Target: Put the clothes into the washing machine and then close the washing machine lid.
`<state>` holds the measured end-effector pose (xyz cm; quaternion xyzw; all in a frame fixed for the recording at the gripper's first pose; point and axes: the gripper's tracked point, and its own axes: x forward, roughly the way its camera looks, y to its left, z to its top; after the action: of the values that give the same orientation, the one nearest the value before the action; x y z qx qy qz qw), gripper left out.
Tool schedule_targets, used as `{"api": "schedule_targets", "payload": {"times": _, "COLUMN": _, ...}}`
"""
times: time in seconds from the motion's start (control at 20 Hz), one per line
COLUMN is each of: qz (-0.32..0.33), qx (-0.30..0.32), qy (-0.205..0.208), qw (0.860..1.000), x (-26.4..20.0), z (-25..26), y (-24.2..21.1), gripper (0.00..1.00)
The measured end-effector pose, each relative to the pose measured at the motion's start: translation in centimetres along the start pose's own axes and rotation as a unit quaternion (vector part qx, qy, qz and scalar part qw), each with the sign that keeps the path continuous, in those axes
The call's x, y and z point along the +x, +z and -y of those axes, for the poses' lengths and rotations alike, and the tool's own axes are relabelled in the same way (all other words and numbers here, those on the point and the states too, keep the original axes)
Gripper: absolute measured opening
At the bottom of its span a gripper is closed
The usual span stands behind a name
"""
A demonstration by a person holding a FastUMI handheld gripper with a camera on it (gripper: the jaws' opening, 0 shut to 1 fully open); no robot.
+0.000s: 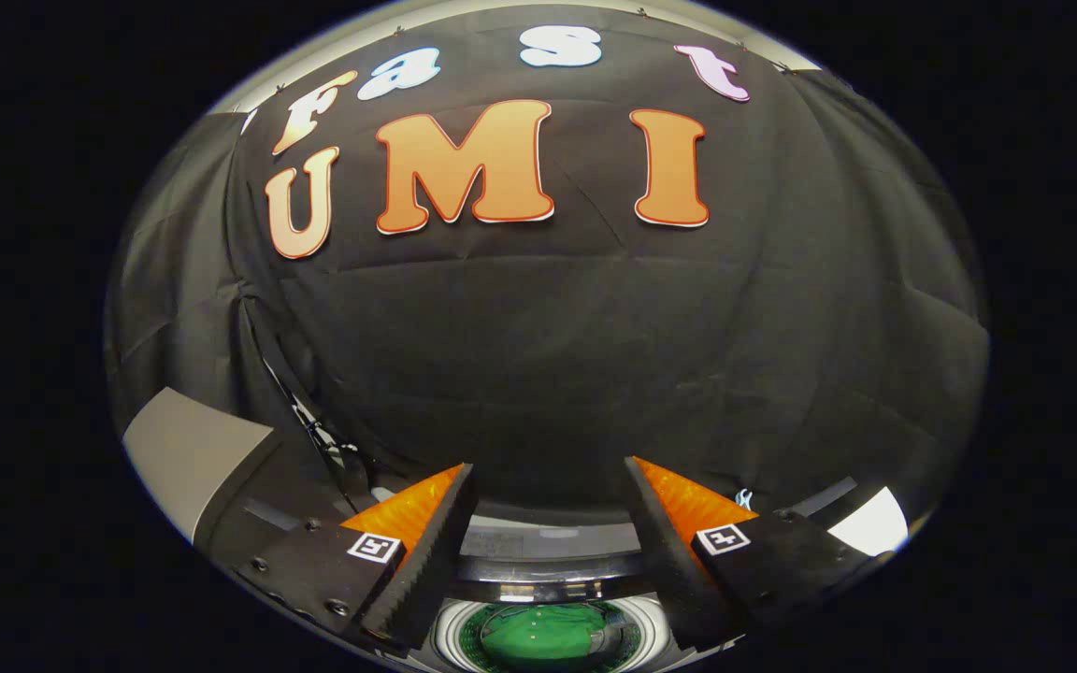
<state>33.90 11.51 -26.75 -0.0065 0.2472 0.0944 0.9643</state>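
Observation:
My gripper (550, 486) is open, its two black fingers with orange backs spread wide and nothing between them. Below and between the fingers I see the round white opening of the washing machine (450, 634). A green piece of clothing (538, 636) lies down inside the drum. The grey back edge of the machine's top (548, 542) runs across just ahead of the fingers. I cannot make out the lid clearly.
The black cloth wall (548, 355) stands close behind the machine. A grey panel (188, 449) rises to the left of the fingers, with thin cables (319, 430) hanging beside it. A white patch (875, 523) shows beyond the right finger.

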Motion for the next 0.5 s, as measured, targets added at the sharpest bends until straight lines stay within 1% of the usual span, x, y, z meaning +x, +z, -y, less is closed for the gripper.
{"api": "schedule_targets", "payload": {"times": 0.5, "qz": -0.033, "qx": 0.008, "qy": -0.002, "qw": 0.999, "x": -5.3, "z": -0.3, "y": -4.9, "gripper": 0.99}}
